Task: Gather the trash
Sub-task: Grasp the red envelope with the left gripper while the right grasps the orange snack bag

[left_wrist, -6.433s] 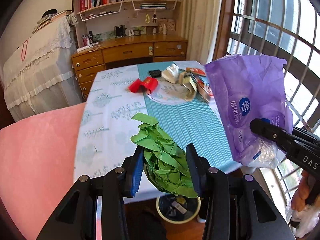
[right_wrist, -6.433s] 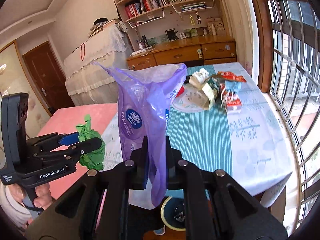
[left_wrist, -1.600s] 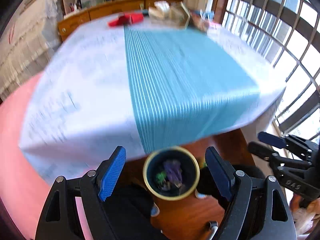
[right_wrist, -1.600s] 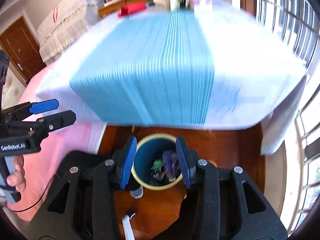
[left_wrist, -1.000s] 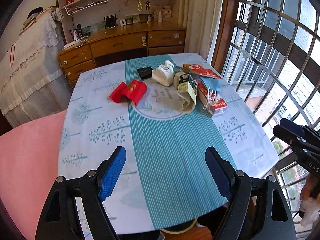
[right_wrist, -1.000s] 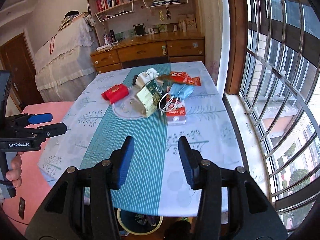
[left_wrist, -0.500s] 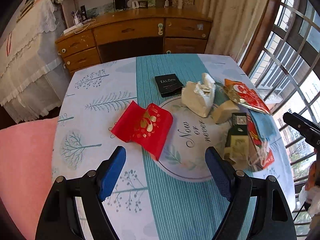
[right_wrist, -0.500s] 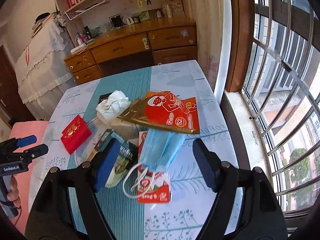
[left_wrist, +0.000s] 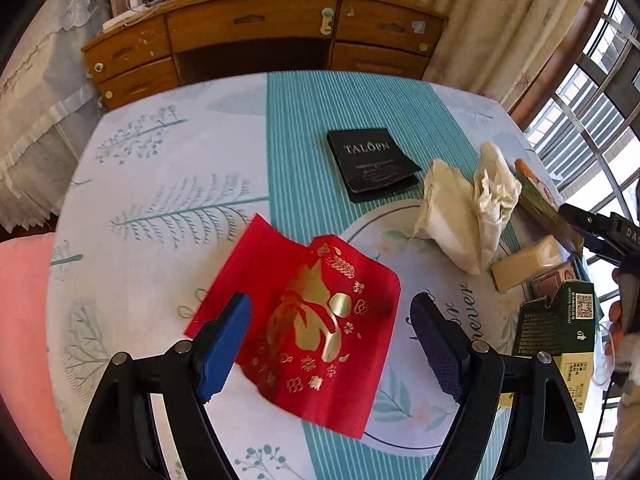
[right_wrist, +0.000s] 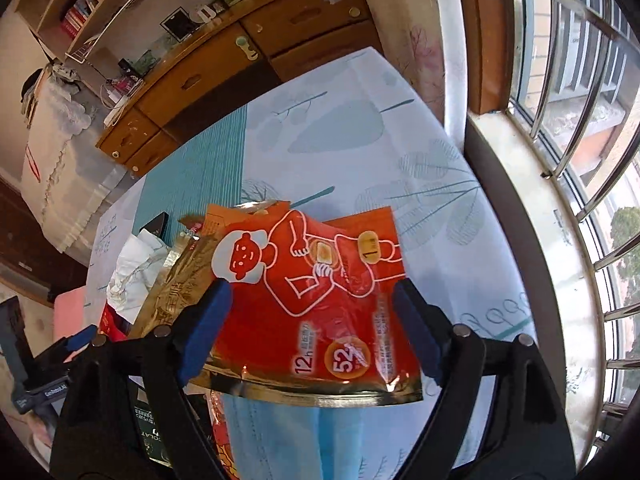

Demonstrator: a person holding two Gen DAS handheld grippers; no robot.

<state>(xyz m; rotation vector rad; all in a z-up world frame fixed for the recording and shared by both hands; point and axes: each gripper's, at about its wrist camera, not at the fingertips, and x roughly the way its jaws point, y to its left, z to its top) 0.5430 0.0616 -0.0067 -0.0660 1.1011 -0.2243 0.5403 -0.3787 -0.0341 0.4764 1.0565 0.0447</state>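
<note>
Left wrist: left gripper (left_wrist: 332, 328), jaws wide and empty, hovers over the red envelope (left_wrist: 304, 320) on the table (left_wrist: 160, 168); closing comes next. Right wrist: right gripper (right_wrist: 316, 320), equally wide and empty, straddles the orange packet (right_wrist: 320, 300); both have dropped closer than half a second ago.

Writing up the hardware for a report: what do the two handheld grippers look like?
Both the left gripper and right gripper have black angular frames with silver rivets and blue textured finger pads. White lettering marks each body, only partly readable.
</note>
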